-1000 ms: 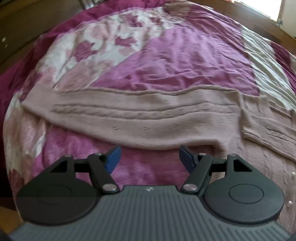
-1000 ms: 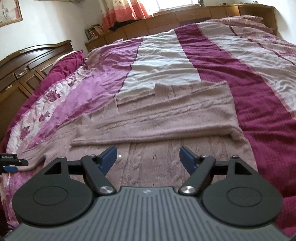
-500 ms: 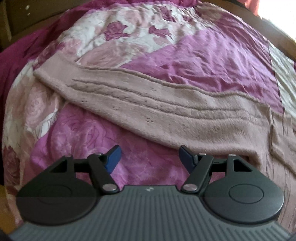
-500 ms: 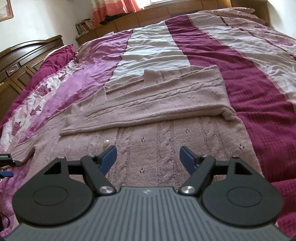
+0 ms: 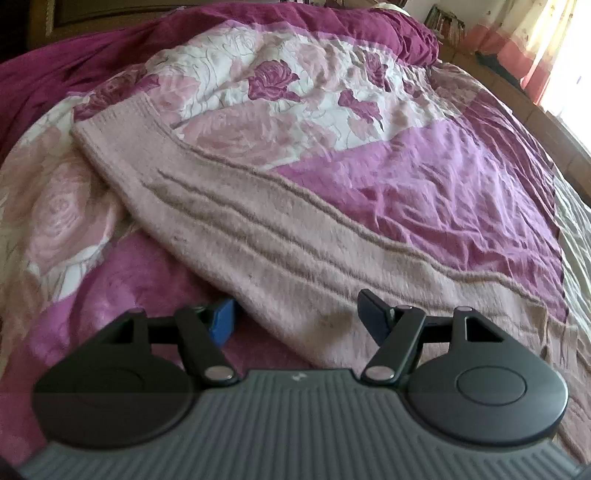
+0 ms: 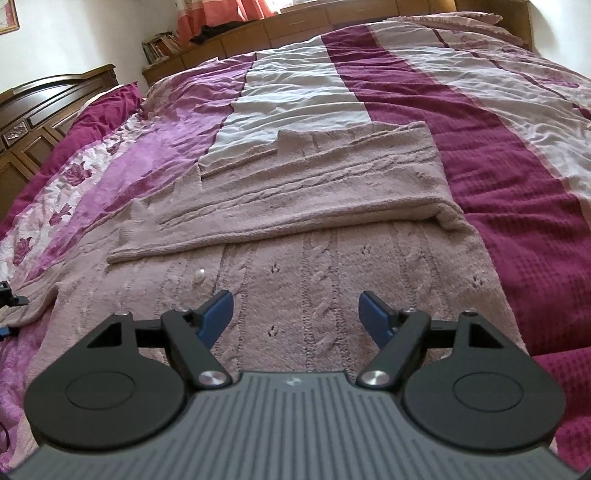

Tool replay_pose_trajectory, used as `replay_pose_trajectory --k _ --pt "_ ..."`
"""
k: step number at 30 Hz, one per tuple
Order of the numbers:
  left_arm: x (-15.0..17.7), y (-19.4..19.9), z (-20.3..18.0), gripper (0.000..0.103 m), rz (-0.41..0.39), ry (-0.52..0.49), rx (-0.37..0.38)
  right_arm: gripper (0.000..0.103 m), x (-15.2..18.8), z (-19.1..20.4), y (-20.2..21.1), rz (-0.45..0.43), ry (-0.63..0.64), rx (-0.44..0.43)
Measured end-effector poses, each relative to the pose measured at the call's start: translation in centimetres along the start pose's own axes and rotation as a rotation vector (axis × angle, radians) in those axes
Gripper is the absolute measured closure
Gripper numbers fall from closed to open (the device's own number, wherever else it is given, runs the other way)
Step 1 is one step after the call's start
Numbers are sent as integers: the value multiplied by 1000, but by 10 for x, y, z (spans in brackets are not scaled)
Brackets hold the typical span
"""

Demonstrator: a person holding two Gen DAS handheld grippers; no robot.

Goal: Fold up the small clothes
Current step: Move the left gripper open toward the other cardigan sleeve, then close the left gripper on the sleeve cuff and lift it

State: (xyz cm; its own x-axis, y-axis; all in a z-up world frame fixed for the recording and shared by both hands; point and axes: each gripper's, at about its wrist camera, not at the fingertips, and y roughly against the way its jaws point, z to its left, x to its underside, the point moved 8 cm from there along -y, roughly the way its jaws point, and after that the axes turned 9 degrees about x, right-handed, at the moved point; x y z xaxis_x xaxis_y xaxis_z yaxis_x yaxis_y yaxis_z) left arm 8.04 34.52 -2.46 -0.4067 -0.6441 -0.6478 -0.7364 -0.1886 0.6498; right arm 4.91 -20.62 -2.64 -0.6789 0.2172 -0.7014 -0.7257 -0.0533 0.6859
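Note:
A pale pink cable-knit sweater (image 6: 332, 266) lies flat on the bed, one sleeve (image 6: 295, 199) folded across its body. Its other sleeve (image 5: 258, 229) stretches out diagonally, with the cuff (image 5: 114, 125) at the upper left of the left wrist view. My left gripper (image 5: 297, 317) is open and low over this sleeve's near edge. Its left pad (image 5: 221, 321) is beside the edge on the bedspread, and the right pad (image 5: 373, 314) is over the knit. My right gripper (image 6: 295, 314) hangs open just above the sweater's body, holding nothing.
The bedspread (image 6: 517, 184) is striped in maroon, white and purple, with a rose print (image 5: 280, 81) under the sleeve. A dark wooden headboard (image 6: 48, 110) stands at the left. Low wooden cabinets (image 6: 295, 26) and curtains line the far wall. A small pearl button (image 6: 199, 275) sits on the sweater.
The left gripper has dropped, rolled and moved in on the outstretched sleeve, whose edge now lies between its jaws. The right gripper has tilted slightly down over the sweater body.

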Motion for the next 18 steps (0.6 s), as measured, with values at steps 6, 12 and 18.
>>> replay_pose_trajectory --k 6,12,18 --pt "-7 -16 -3 23 -1 -88 9 22 3 0 -4 10 0 14" --pt "-6 -20 -10 24 -12 -178 -28 22 5 -2 -7 14 -8 14" --pt "-7 -18 -21 65 -35 -308 -71 22 5 -3 -8 13 -13 14"
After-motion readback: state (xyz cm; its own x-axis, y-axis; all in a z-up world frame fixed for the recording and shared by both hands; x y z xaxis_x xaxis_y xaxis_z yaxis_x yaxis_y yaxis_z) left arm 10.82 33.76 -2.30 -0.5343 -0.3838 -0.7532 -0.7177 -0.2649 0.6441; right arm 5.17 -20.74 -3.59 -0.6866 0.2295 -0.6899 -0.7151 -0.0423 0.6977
